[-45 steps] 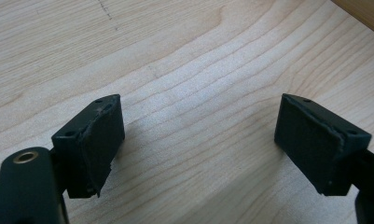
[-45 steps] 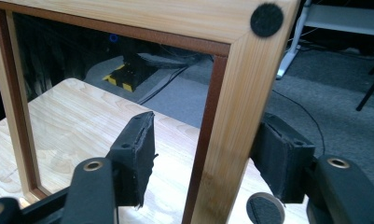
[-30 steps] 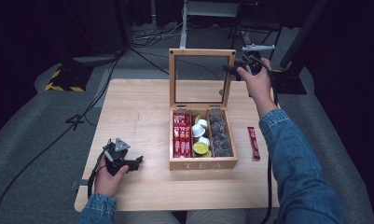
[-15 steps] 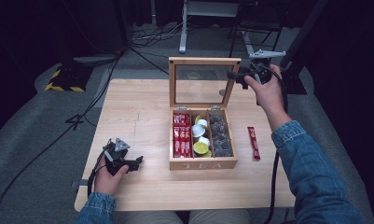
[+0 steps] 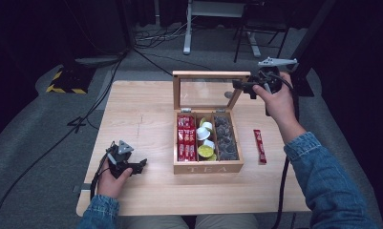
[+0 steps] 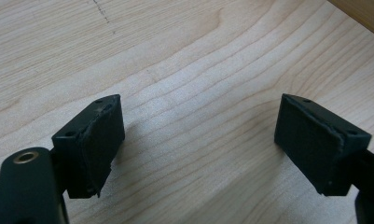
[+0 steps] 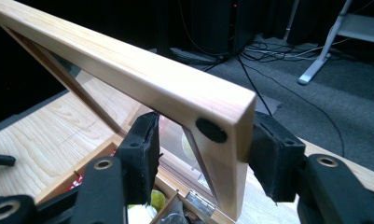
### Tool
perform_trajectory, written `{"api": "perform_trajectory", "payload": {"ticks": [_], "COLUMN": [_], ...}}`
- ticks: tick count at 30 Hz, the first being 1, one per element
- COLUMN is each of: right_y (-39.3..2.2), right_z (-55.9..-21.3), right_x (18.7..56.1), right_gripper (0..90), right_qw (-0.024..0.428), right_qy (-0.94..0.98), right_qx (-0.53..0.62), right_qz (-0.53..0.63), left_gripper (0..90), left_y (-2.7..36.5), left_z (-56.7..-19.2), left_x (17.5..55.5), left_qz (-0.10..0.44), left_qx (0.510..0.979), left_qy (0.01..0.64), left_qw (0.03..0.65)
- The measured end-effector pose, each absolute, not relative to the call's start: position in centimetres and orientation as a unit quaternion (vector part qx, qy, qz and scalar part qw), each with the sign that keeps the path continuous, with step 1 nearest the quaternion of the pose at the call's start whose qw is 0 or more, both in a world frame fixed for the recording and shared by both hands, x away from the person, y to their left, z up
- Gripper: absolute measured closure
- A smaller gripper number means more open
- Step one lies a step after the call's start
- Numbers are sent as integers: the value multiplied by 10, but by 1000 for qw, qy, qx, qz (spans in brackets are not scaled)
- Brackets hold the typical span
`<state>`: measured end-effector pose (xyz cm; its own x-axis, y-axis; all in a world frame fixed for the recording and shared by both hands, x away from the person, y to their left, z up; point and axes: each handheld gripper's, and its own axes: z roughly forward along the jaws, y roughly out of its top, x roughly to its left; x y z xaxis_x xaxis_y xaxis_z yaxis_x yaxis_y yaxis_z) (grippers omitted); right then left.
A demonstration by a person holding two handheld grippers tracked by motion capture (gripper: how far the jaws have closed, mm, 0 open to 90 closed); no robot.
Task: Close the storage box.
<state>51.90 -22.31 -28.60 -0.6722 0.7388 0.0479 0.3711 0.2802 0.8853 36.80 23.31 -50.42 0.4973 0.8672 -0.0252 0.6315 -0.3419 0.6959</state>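
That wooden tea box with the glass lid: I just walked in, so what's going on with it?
A person is working the wooden tea box open. The right gripper straddles a corner of its glass-paned wooden lid, which stands raised; whether the pads press it I cannot tell. Red sachets, small cups and dark pieces fill the compartments. A red stick packet lies beside the box. The left gripper is open above the light wooden table.

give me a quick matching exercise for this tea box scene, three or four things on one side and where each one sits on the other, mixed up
Things:
1. red packets
2. dark tea bags
3. single red stick
4. lid

Places:
A. right compartment of the box
B. raised upright, its corner between the right gripper's jaws
C. left compartment of the box
D. on the table, right of the box

Pairs: 1-C, 2-A, 3-D, 4-B
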Motion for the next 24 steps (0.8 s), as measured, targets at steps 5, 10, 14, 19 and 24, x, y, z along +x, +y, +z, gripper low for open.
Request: {"api": "perform_trajectory", "payload": {"ticks": [5, 10, 14, 19, 24], "right_y": [-225, -228, -230, -233, -237], "right_z": [-286, -286, -288, -291, -295], "right_x": [512, 503, 493, 485, 477], "right_gripper": [452, 428, 425, 425, 425], "right_qw": [187, 182, 182, 173, 166], "right_qy": [781, 784, 794, 802, 805], "right_qx": [352, 346, 335, 324, 320], "right_qz": [482, 482, 474, 471, 471], "left_gripper": [163, 163, 163, 163, 163], "left_y": [233, 233, 233, 232, 232], "left_z": [-504, -504, -504, -504, -504], "left_x": [368, 368, 368, 369, 370], "left_qz": [178, 178, 178, 177, 178], "left_qx": [799, 800, 800, 798, 800], "left_qy": [469, 469, 469, 470, 469], "left_qw": [331, 330, 330, 332, 330]}}
